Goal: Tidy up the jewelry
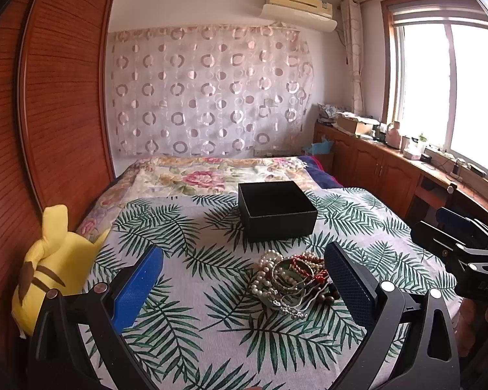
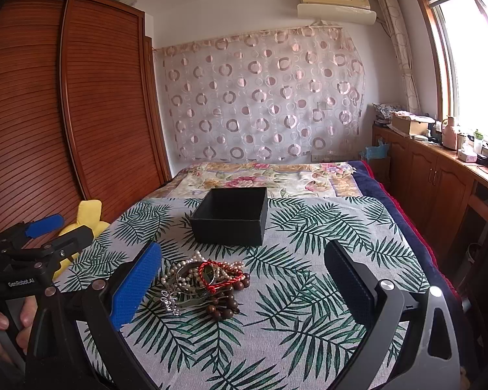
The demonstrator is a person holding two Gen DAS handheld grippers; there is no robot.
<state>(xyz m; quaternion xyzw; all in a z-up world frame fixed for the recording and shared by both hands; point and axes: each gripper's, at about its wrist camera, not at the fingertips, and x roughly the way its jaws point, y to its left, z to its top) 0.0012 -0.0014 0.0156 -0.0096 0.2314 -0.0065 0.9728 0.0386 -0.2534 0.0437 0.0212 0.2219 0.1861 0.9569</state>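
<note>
A tangled pile of jewelry [image 1: 292, 279] [image 2: 205, 282] lies on the leaf-print cloth: pearl strands, red cord, brown wooden beads, silver bangles. Behind it stands an open black box [image 1: 276, 211] [image 2: 231, 216], its inside dark. My left gripper [image 1: 244, 279] is open, held above the cloth with the pile just inside its right finger. My right gripper [image 2: 244, 279] is open too, with the pile near its left blue pad [image 2: 133, 289]. Each gripper shows at the edge of the other's view, held by a hand [image 2: 3, 325].
The leaf-print cloth [image 1: 185, 325] covers the near end of a bed with a floral quilt [image 1: 192, 175]. A yellow plush toy [image 1: 52, 260] lies at the left edge by a wooden wardrobe [image 1: 58, 97]. Wooden cabinets [image 2: 439, 182] with clutter run under the window on the right.
</note>
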